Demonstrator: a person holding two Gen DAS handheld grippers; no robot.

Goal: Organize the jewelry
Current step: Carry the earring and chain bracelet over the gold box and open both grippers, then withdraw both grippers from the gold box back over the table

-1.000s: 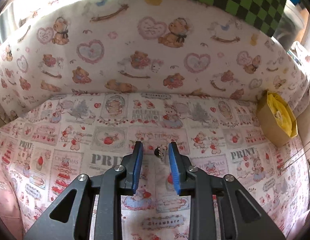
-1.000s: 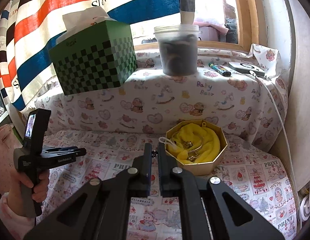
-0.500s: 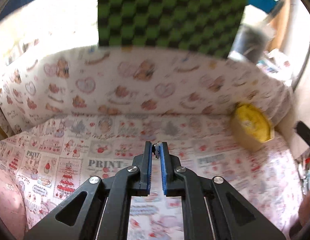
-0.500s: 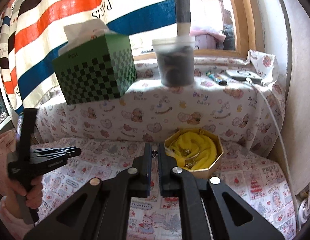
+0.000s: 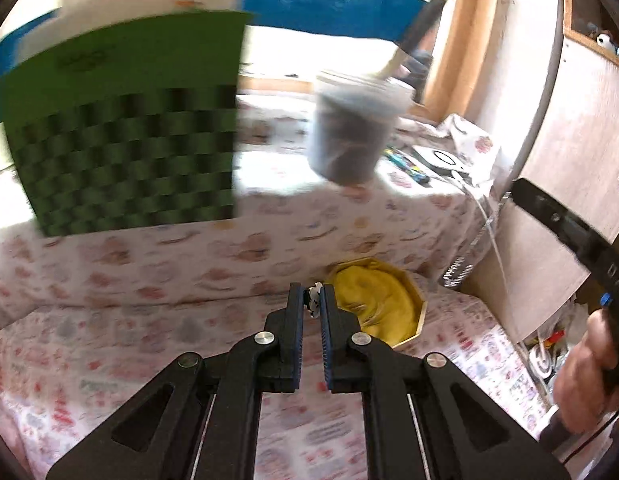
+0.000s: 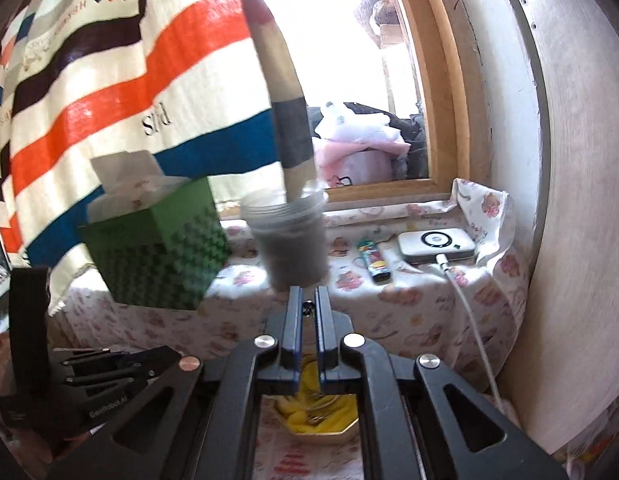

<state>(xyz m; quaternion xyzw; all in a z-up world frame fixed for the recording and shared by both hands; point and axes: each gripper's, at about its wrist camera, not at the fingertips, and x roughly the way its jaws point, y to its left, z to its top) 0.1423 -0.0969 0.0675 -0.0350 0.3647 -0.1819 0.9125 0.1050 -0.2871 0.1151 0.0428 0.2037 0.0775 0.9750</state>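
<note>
My left gripper (image 5: 312, 298) is shut on a small black-and-white jewelry piece (image 5: 312, 300) and holds it in the air, just left of the octagonal box with yellow lining (image 5: 379, 300). Seen from the right wrist, my right gripper (image 6: 308, 306) is shut too, with a small dark jewelry piece (image 6: 308, 308) pinched near its tips. The yellow-lined box (image 6: 309, 412) lies below its fingers, with jewelry resting in the lining. The left gripper (image 6: 171, 354) reaches in from the lower left. The right gripper's body and a hand (image 5: 581, 364) show at the right of the left wrist view.
On a raised ledge behind the printed cloth stand a green checkered tissue box (image 6: 157, 252) and a plastic tub with dark contents (image 6: 291, 240). A lighter (image 6: 373, 260) and a white device with a cable (image 6: 435, 242) lie to the right. A white panel (image 5: 569, 160) closes the right side.
The left gripper closed on the small piece that lay on the cloth, lifted it and swung right toward the yellow box. The right gripper rose, staying shut.
</note>
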